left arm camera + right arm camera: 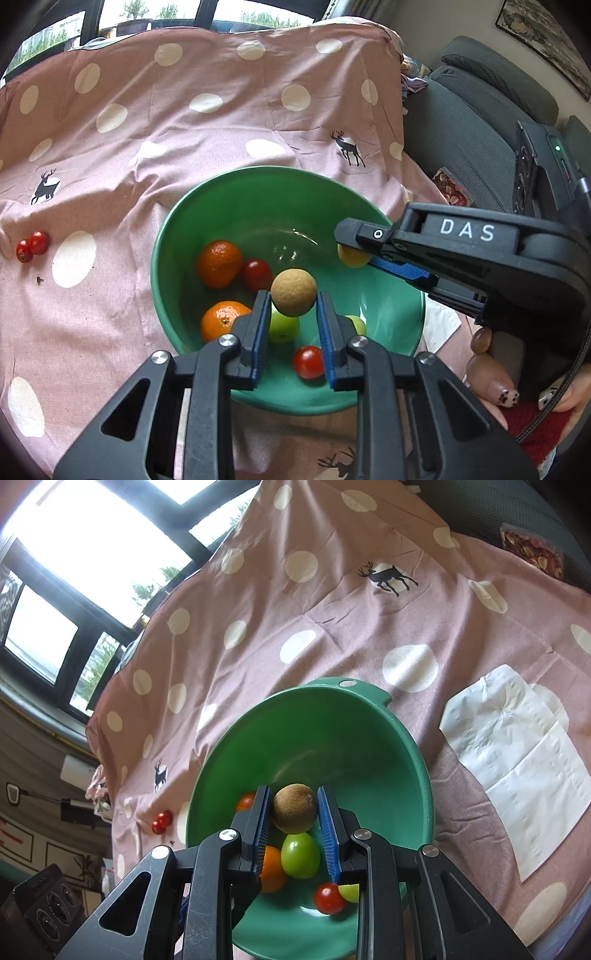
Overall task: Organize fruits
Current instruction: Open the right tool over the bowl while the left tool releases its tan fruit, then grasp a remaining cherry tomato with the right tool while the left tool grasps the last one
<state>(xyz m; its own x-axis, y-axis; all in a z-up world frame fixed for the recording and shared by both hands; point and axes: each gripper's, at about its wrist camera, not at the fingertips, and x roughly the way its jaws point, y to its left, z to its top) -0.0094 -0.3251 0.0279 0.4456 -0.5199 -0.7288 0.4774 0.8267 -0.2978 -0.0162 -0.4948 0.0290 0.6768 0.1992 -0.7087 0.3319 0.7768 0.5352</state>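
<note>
Bowl: green bowl point(173, 236), smooth, below both grippers; holds oranges point(219, 263), cherry tomatoes point(308, 362), green fruit point(300, 855).
Left gripper point(293, 306): clenched on round tan fruit point(294, 297).
Right gripper point(293, 805): grasping fuzzy brown kiwi point(294, 807).

I see a smooth, shiny green bowl point(173, 236) that looks like plastic. The pink cloth point(184, 140) under it is soft and wrinkly. The white paper napkin point(517, 746) looks bumpy. My brown fruit point(293, 808) looks fuzzy and dull.

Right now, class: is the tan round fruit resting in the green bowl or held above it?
Held above it: the left tool is shut on the tan round fruit over the green bowl.
</note>
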